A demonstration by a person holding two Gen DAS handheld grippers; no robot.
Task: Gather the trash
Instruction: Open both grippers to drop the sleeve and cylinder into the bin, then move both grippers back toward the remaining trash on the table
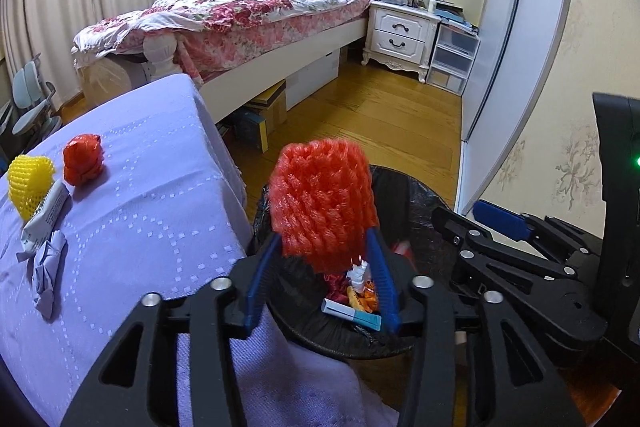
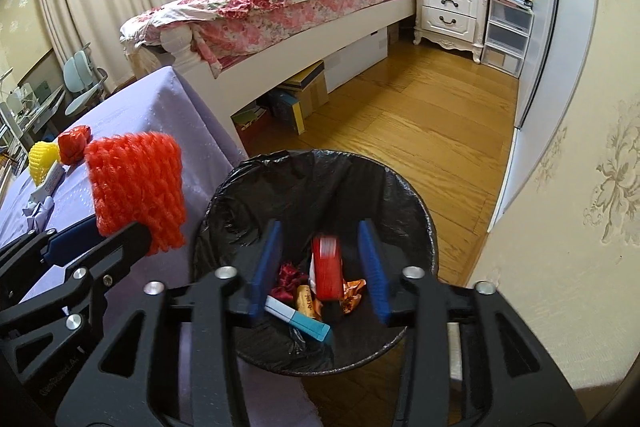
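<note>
left claw [image 1: 324,255] is clamped on an orange foam net sleeve [image 1: 322,201], blue pads [image 1: 259,287] squeezing its lower end so the sleeve sticks up over the near-left rim of the trash bin [image 1: 404,187]; from the right wrist view the same sleeve [image 2: 138,189] hangs just left of the bin [image 2: 424,227], above the tabletop edge; right claw [image 2: 320,267] is spread apart with nothing between its pads [image 2: 266,267], hovering right over the bin mouth, and a red wrapper [image 2: 326,267] looks blurred in the gap below it, can't tell if it's resting yet; bottom of the black-lined bin has a teal and white box [image 2: 298,319], a dark red crumpled bit [image 2: 286,277] and some orange foil wrappers [image 2: 352,293]; bin sits on the wood floor [image 2: 420,131] tight against the tabletop [image 1: 140,187] with its lilac cloth; still on the tabletop, well apart from the bin: a yellow foam net [image 1: 30,183], a crumpled red wrapper [image 1: 82,159] just beside it, a white tube [image 1: 46,217] touching the yellow net, and a crumpled tissue [image 1: 48,267] at the tube's near end; bed [image 1: 248,15] with floral quilt further back, white nightstand [image 1: 400,35] beside it
</note>
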